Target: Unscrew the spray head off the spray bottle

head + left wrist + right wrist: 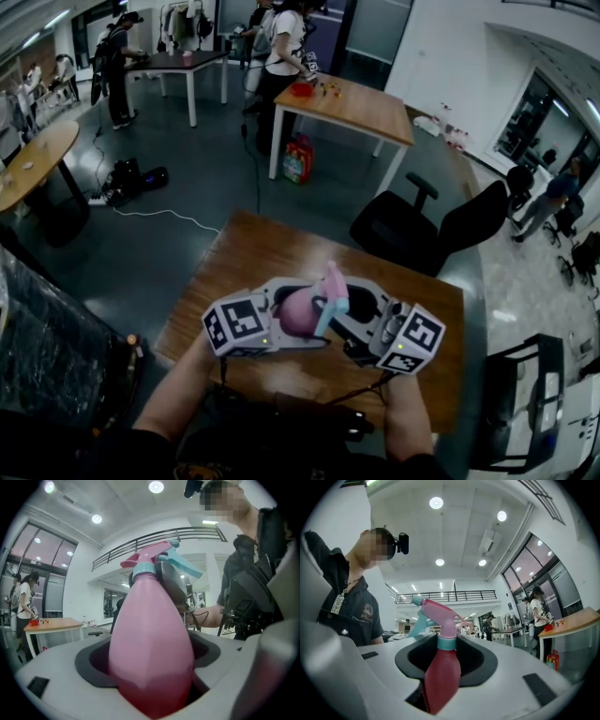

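A person's left gripper (279, 321) is clamped on the fat lower body of a pink spray bottle (300, 314), holding it in the air above a wooden table (246, 251). The right gripper (354, 314) faces it from the other side, its jaws closed on the bottle's narrow upper part just below the teal collar (446, 642). The pink spray head (331, 279) with its teal trigger (416, 620) remains on the bottle.
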Available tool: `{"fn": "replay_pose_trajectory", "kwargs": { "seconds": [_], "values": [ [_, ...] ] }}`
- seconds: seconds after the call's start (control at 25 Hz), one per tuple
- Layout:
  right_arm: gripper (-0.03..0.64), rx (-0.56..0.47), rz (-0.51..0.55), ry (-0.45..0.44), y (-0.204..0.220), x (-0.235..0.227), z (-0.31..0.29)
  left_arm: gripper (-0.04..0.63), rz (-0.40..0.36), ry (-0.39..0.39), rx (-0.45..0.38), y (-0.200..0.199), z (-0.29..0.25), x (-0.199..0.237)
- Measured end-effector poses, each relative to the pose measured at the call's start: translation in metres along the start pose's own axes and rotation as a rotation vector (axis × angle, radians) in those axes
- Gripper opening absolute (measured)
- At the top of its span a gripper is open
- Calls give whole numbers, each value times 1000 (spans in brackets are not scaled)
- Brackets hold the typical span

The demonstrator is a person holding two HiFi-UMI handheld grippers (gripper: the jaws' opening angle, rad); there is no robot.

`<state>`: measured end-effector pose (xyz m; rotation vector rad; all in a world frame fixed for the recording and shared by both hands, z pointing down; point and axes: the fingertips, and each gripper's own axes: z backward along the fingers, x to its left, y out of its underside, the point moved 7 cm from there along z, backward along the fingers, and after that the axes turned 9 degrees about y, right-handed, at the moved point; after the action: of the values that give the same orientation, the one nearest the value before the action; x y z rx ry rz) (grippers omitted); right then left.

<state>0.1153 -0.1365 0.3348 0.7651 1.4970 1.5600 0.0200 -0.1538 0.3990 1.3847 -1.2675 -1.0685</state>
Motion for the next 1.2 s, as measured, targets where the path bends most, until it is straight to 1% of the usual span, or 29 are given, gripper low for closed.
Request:
{"fn": "replay_pose_trajectory", "kwargs": {
  "seconds": [0.08,0.24,0.6,0.92,1.04,1.2],
  "values": [
    [137,-3,-3,-3,0,0,0,440,-2,-1,10,2,0,0],
    [137,-22,-7,17,-4,-4,0,440,-2,-31,35,5,0,4],
    [137,-110,0,121,-30,-21,6,440,54,-130,87,26,-4,19],
    [137,-220,59,240,-57,-29,18,440,87,-181,153,58,2,24],
    [137,-266,84,296,-72,-36,31,440,108,-215,182,62,2,30],
    [137,-310,120,384,-84,-41,46,440,118,-253,183,60,7,34]
  ]
}}
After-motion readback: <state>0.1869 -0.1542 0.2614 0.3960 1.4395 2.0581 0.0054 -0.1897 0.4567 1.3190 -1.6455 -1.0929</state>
